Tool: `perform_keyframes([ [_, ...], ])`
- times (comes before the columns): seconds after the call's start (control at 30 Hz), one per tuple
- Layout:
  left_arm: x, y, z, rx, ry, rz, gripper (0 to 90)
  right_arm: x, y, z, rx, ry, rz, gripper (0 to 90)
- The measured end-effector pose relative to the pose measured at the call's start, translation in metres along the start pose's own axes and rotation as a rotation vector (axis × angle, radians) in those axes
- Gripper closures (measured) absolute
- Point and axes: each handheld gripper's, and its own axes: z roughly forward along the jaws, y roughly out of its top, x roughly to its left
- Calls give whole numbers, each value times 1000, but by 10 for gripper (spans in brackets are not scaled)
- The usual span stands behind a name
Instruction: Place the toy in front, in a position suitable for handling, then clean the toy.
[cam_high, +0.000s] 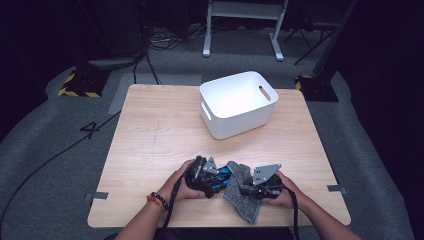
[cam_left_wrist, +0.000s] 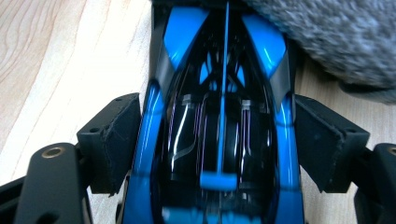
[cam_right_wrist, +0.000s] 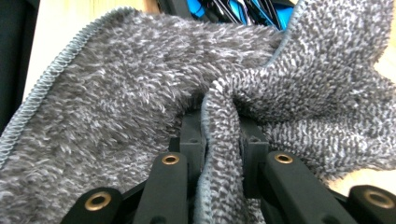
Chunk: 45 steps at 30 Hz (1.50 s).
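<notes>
High view: blue toy car (cam_high: 220, 176) sits near the front edge of the tabletop (cam_high: 150, 140), about mid-width, clamped across its body by the left gripper (cam_high: 212, 176). Left gripper view confirms the pads (cam_left_wrist: 112, 140) pressing both flanks of the glossy blue-and-black shell. Grey cloth (cam_high: 240, 192) lies just right of the car, touching it, one end trailing toward the front edge. Right gripper (cam_high: 244, 186) is closed on a pinched fold of that cloth (fold sits squarely between the jaws in the right gripper view).

Step in hand, as judged: wiping the car with the cloth. Next move calls for drawing the cloth over the shell while the left grip stays firm.

White bin (cam_high: 237, 102) stands toward the back right, well apart. No legible brand or writing.
</notes>
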Motion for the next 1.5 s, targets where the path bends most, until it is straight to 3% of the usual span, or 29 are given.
perform_keyframes([
  [0.17, 0, 2, 1, 9, -2, 8, 213, -8, -5, -4, -6, 6, 17, 767],
  [0.33, 0, 1, 0, 2, 1, 1, 214, -25, -21, -17, -13, -70, 89, 767],
  [0.53, -3, 2, 0, 13, 13, -17, 214, -41, -33, -27, -19, -121, 142, 767],
  [0.67, -2, 0, 0, 2, 10, -2, 220, -49, -29, -18, -52, -183, 199, 734],
  [0.73, 0, 0, -1, -1, 0, 7, 233, -54, -20, -8, -63, -187, 200, 735],
  [0.8, 0, 0, 0, -3, -2, 11, 239, -57, -11, 2, -82, -169, 208, 743],
  [0.97, 0, -1, 0, -10, 1, 8, 239, -44, 3, 14, -75, -52, 121, 770],
  [1.1, 0, -1, 0, -10, -1, 9, 240, -37, 4, 12, -47, -13, 60, 774],
  [1.3, 0, -1, -1, -11, 2, 6, 240, -23, -4, 2, -35, 95, 13, 773],
  [1.43, 0, -1, -1, -4, 2, 8, 241, -15, -10, -6, -20, 77, -6, 772],
  [1.5, 0, 1, -1, 4, 1, 8, 241, -16, -13, -10, -12, 58, 11, 771],
])
